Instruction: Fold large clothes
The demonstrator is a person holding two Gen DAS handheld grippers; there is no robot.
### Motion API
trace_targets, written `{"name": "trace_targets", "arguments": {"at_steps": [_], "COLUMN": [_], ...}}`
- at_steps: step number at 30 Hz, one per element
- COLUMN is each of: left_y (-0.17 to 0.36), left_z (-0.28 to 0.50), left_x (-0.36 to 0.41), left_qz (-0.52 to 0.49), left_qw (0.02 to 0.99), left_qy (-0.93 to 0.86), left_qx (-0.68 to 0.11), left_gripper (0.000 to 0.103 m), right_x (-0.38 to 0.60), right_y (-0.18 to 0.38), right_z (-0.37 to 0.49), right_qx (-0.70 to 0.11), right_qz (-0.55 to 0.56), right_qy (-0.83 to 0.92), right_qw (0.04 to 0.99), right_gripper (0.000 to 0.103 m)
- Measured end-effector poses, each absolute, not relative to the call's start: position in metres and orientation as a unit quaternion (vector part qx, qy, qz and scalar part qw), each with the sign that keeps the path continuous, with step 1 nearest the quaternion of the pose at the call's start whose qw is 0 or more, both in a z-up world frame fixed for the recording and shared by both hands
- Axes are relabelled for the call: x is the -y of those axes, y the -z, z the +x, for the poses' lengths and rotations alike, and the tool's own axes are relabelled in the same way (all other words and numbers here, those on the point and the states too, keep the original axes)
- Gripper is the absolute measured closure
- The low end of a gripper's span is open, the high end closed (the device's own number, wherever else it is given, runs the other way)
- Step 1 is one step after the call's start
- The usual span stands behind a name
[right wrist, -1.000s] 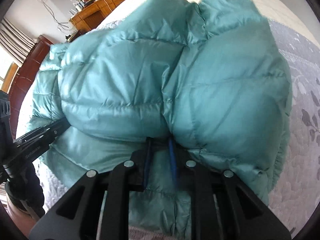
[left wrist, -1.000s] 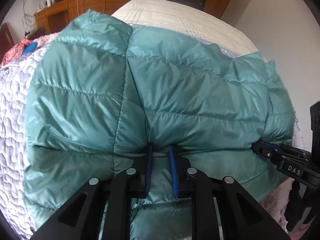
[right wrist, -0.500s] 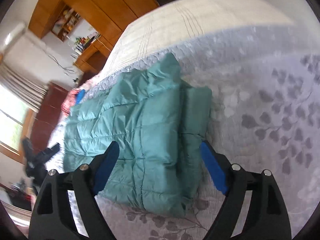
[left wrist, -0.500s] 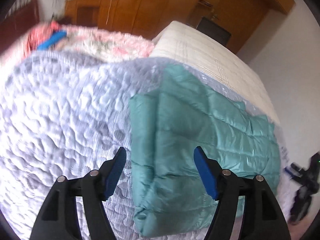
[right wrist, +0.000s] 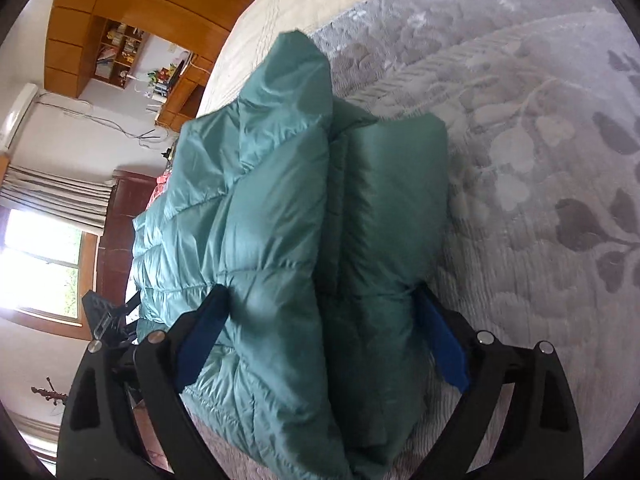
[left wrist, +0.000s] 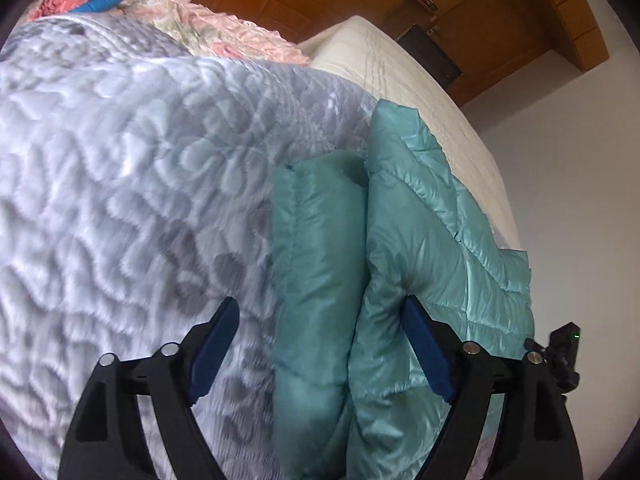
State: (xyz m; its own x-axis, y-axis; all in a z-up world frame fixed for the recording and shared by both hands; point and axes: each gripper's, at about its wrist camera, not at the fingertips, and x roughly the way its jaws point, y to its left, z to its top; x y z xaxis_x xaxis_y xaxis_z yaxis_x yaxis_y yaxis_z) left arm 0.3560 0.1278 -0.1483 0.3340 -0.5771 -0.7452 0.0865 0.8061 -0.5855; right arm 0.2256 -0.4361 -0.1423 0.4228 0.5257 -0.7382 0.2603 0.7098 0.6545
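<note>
Our left gripper [left wrist: 320, 354] has its jaws opening, the blue pads [left wrist: 214, 344] spread wide; the folded end of the teal jacket [left wrist: 404, 264] lies between them, but neither pad clearly presses on it, so we read it as released. A second ago those same pads were clenched on a pinch of the fabric with the jacket lifted in front of the lens. Our right gripper [right wrist: 320, 336] is opening too, its pads [right wrist: 200, 332] straddling the other end of the jacket [right wrist: 288, 216], brushing the puffy fabric at most and no longer pinching it. The jacket now rests doubled over on the grey quilt [left wrist: 120, 184], near the quilt's edge, a narrower darker layer beside a wider shiny one. We judge that this fold has been laid down, and the bundle looks ready for another fold or some smoothing.
</note>
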Motion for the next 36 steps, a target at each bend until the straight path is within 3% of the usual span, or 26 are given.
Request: {"name": "trace_targets", "arguments": {"at_steps": [5, 6, 7, 9, 10, 13, 18, 27, 36], "left_y": [0.16, 0.16, 0.158, 0.153, 0.152, 0.136, 0.086, -0.007, -0.018], "left_z": [0.366, 0.366, 0.366, 0.368, 0.364, 0.357, 0.325, 0.237, 0.126], "left_x": [-0.113, -0.109, -0.105, -0.099, -0.098, -0.092, -0.088, -0.086, -0.115], "left_qz": [-0.254, -0.259, -0.266, -0.27, -0.269, -0.267, -0.249, -0.224, -0.216], "left_qw": [0.762, 0.759, 0.755, 0.756, 0.758, 0.763, 0.791, 0.814, 0.813], "left_qy": [0.24, 0.249, 0.258, 0.263, 0.263, 0.265, 0.28, 0.329, 0.331], "left_qx": [-0.546, -0.543, -0.541, -0.535, -0.533, -0.525, -0.485, -0.422, -0.428], "left_gripper": [0.021, 0.039, 0.047, 0.069, 0.073, 0.085, 0.09, 0.09, 0.089], "right_x": [0.44, 0.441, 0.441, 0.441, 0.44, 0.439, 0.435, 0.423, 0.393], "right_y": [0.148, 0.148, 0.148, 0.143, 0.139, 0.116, 0.063, -0.044, -0.079], "right_z": [0.22, 0.218, 0.217, 0.215, 0.212, 0.199, 0.174, 0.082, -0.012], "right_qx": [-0.523, -0.523, -0.522, -0.512, -0.508, -0.483, -0.446, -0.405, -0.419], "right_qz": [0.397, 0.397, 0.401, 0.414, 0.417, 0.422, 0.408, 0.347, 0.329], "right_qy": [-0.097, -0.099, -0.103, -0.121, -0.126, -0.152, -0.184, -0.199, -0.198], "right_qw": [0.748, 0.748, 0.746, 0.743, 0.744, 0.752, 0.775, 0.822, 0.823], "right_gripper": [0.014, 0.027, 0.042, 0.062, 0.072, 0.086, 0.093, 0.093, 0.093]}}
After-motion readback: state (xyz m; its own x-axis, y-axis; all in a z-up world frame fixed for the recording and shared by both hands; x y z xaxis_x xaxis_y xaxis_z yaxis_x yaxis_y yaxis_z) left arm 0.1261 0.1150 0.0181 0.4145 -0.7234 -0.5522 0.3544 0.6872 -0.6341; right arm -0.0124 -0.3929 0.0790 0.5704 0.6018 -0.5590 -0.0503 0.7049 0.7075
